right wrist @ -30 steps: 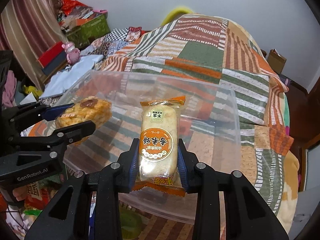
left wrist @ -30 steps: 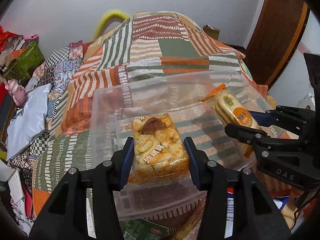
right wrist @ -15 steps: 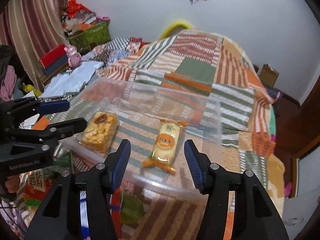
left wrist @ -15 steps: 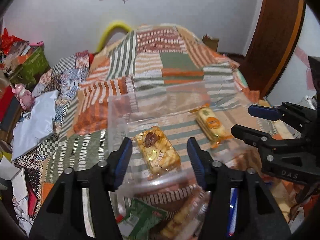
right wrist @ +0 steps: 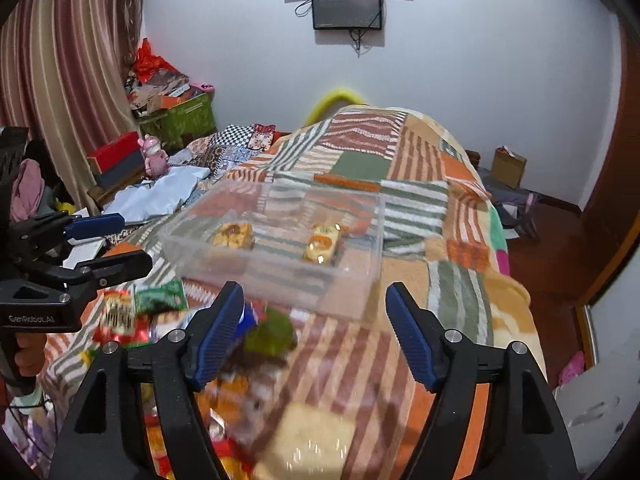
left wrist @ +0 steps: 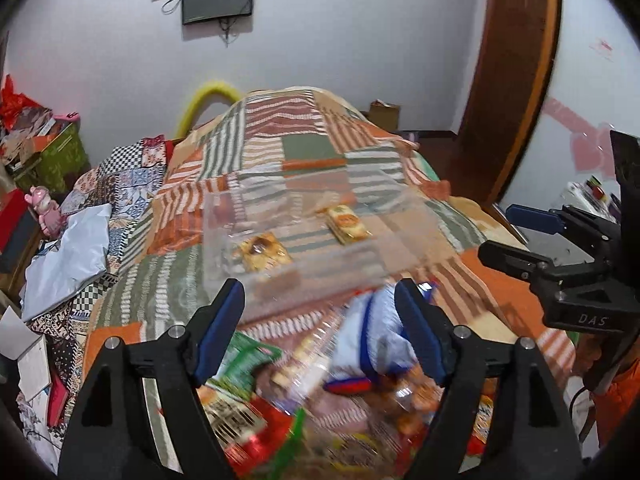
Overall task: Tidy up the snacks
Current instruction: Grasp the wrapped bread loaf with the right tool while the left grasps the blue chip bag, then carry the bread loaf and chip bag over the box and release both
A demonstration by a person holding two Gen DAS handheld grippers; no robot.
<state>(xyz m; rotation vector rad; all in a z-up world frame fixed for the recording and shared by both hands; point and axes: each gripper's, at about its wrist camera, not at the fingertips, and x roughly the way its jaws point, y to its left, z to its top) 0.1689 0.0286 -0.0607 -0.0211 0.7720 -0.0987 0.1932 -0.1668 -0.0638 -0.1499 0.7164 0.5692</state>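
Observation:
A clear plastic bin [left wrist: 280,280] [right wrist: 280,276] sits on the patchwork bed. Inside lie a yellow snack cake pack [left wrist: 262,254] [right wrist: 233,235] on the left and an orange-labelled rice cracker pack [left wrist: 347,224] [right wrist: 322,245] on the right. My left gripper [left wrist: 320,320] hovers nearer than the bin, jaws opening, nothing between them. My right gripper [right wrist: 314,322] is likewise pulled back with its jaws opening and empty. Each gripper shows side-on in the other's view, the right gripper [left wrist: 516,236] and the left gripper [right wrist: 108,242]. A blurred heap of loose snack packs [left wrist: 320,392] [right wrist: 168,320] lies below the grippers.
The bed's patchwork blanket [left wrist: 304,148] stretches behind the bin. Clothes, a white bag [left wrist: 68,248] and boxes crowd the left side. A wooden door [left wrist: 508,80] stands at the right, a wall screen [right wrist: 346,4] at the back.
Both grippers let go of their packs, which now lie in the bin. Both have opened and pulled back and upward, so the bin looks smaller and the snack heap shows below.

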